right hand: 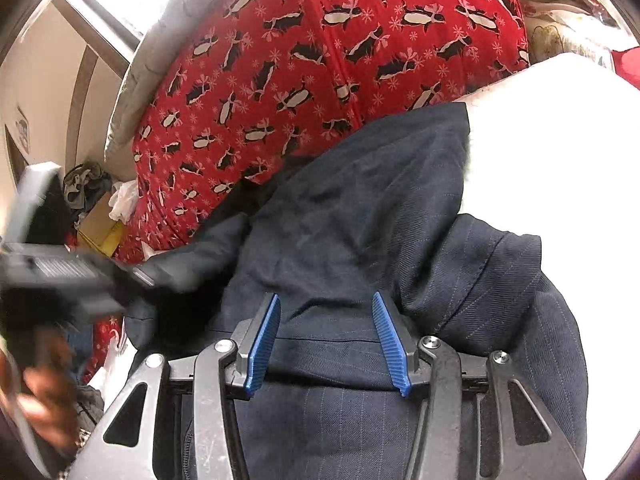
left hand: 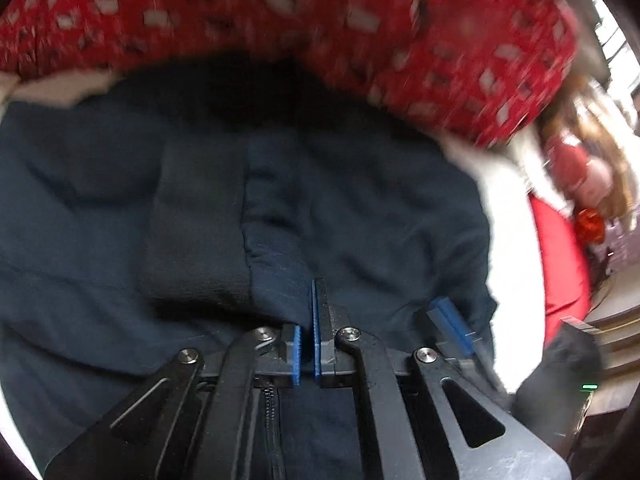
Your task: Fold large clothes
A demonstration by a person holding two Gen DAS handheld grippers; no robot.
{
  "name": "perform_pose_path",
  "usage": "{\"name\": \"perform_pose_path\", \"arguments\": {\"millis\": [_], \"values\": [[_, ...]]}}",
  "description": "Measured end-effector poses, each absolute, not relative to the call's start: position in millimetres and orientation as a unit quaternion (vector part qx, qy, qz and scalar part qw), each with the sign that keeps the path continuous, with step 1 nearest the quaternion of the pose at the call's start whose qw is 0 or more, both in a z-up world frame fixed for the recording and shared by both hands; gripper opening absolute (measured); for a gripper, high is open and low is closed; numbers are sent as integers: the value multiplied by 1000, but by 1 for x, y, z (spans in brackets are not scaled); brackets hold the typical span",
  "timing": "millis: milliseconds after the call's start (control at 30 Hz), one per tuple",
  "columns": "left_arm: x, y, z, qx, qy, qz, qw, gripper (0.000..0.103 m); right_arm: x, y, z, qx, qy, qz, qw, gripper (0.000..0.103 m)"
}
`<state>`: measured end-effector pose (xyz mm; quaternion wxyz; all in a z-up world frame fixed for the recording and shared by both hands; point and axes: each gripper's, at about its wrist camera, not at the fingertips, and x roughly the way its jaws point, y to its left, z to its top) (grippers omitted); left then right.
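A large dark navy pinstriped garment (left hand: pixel 280 200) lies bunched on a white surface (left hand: pixel 512 248) and fills both views (right hand: pixel 360 208). My left gripper (left hand: pixel 307 312) is shut on a fold of this garment, its blue pads pressed together with cloth between them. A zipper runs under it at the bottom of the left wrist view. My right gripper (right hand: pixel 326 304) is open, its blue pads (right hand: pixel 390 344) spread over a folded hem of the garment. The right gripper's blue finger also shows in the left wrist view (left hand: pixel 452 326).
A red cushion with a penguin print (right hand: pixel 320 60) rises behind the garment, blurred in the left wrist view (left hand: pixel 320 12). The white surface (right hand: pixel 560 152) lies to the right. Clutter and a yellow box (right hand: pixel 100 232) sit at left. My hand on the left gripper's body (right hand: pixel 44 280) shows at far left.
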<state>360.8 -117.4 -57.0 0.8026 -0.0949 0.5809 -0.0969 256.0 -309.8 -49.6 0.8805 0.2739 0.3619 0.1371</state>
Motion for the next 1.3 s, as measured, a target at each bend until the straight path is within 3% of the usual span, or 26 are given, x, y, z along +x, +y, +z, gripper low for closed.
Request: {"name": "perform_pose_path", "arguments": {"millis": [267, 400, 500, 567, 733, 800, 833, 867, 900, 1033, 1133, 1300], "values": [[321, -67, -32, -162, 574, -166, 785, 6, 258, -306, -45, 263, 377, 126, 879, 50], [291, 3, -10, -186, 528, -126, 819, 34, 260, -277, -14, 182, 398, 107, 893, 52], [291, 59, -18, -214, 516, -41, 829, 35, 255, -237, 17, 113, 368, 148, 911, 54], [297, 88, -36, -273, 526, -18, 805, 35, 256, -199, 28, 49, 367, 174, 913, 71], [298, 113, -70, -350, 536, -14, 768, 35, 271, -122, 9, -116, 390, 153, 901, 71], [299, 108, -67, -340, 536, -15, 772, 35, 288, -112, -7, -139, 416, 127, 890, 67], [299, 106, -67, -336, 537, -15, 773, 35, 293, -114, -11, -127, 425, 127, 887, 51], [298, 105, -66, -333, 537, -17, 775, 35, 298, -120, -11, -100, 432, 133, 886, 21], [301, 109, -67, -332, 536, -20, 776, 35, 300, -129, -7, -66, 431, 135, 890, 17], [297, 115, -66, -337, 531, -35, 777, 35, 292, -205, 18, 142, 388, 133, 901, 12], [288, 121, -67, -359, 523, -49, 771, 48, 286, -266, 15, 258, 380, 109, 881, 10], [283, 120, -65, -362, 524, -48, 770, 48, 274, -339, -15, 350, 392, 56, 849, 10]]}}
